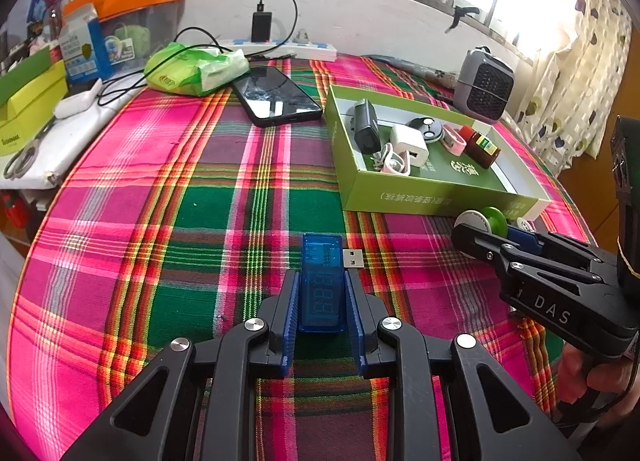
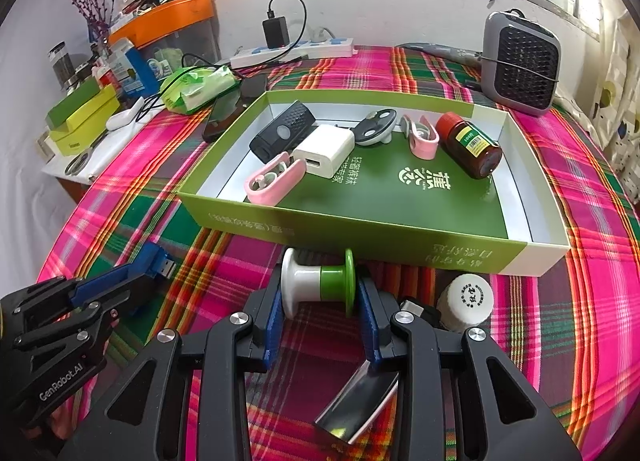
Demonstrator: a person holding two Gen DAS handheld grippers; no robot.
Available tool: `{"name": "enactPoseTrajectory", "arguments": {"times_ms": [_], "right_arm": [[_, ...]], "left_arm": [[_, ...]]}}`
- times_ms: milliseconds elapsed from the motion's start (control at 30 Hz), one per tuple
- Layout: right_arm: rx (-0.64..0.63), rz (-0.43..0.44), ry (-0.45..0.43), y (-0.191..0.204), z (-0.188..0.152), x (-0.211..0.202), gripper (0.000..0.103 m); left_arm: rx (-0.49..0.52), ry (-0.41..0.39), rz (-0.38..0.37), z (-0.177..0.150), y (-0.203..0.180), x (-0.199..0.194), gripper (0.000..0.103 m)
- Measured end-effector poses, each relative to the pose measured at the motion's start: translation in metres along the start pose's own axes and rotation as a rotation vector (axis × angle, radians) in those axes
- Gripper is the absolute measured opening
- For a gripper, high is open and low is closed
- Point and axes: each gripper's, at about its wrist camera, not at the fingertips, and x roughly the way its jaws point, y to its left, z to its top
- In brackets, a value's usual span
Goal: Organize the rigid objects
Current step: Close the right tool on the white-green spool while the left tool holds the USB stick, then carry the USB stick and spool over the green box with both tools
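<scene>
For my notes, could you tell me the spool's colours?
The dumbbell-shaped plastic spool is half white, half green; right wrist view.

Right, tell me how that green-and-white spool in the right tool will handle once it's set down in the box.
The spool looks rigid plastic, so it probably won't flex under the right tool, which clamps its two round flanges. Laid on its side, those flanges would likely let it roll on the box's smooth floor. Stood on one flange, it should stay put. It seems light for its size.
</scene>
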Motion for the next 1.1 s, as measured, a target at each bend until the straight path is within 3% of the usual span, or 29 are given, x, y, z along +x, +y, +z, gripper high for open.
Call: {"name": "enactPoseTrajectory", "arguments": {"times_ms": [1100], "right_arm": [[-0.019, 0.034, -0.038, 0.005, -0.005, -0.019, 0.034]], "left_arm": [[0.032, -0.048, 0.007, -0.002, -0.009, -0.026, 0.021]]}}
